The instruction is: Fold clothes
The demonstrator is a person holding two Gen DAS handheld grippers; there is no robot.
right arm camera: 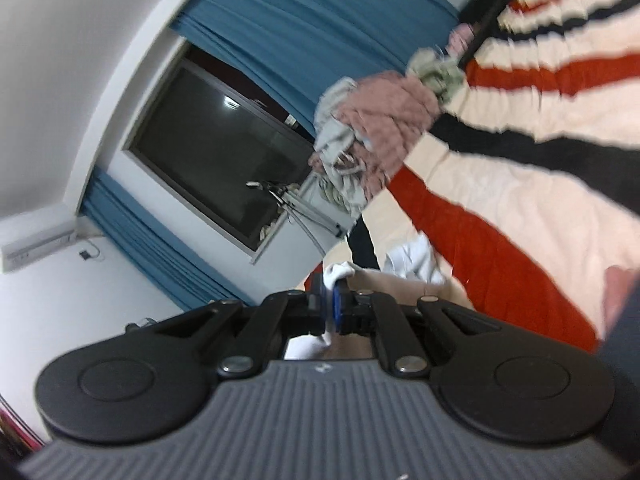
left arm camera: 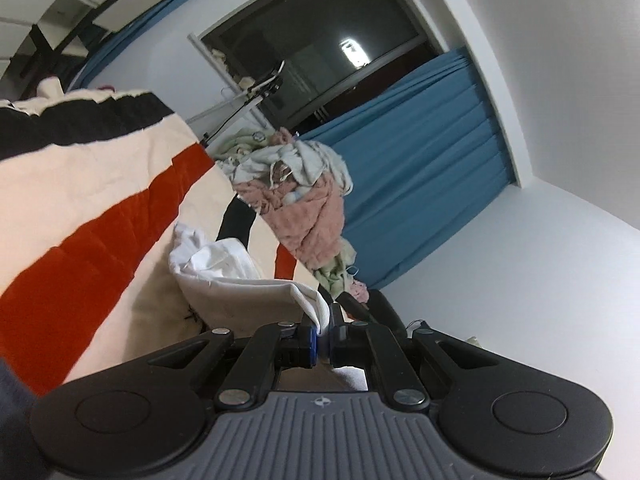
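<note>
No lettering, label, brand or number is legible in either view.

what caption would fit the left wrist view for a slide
Left gripper shut on a white garment above a striped bedspread, with a laundry pile and blue curtain beyond.

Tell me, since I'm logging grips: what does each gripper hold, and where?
Both are shut on the white garment: the left gripper pinches a folded edge, the right gripper another edge.
</note>
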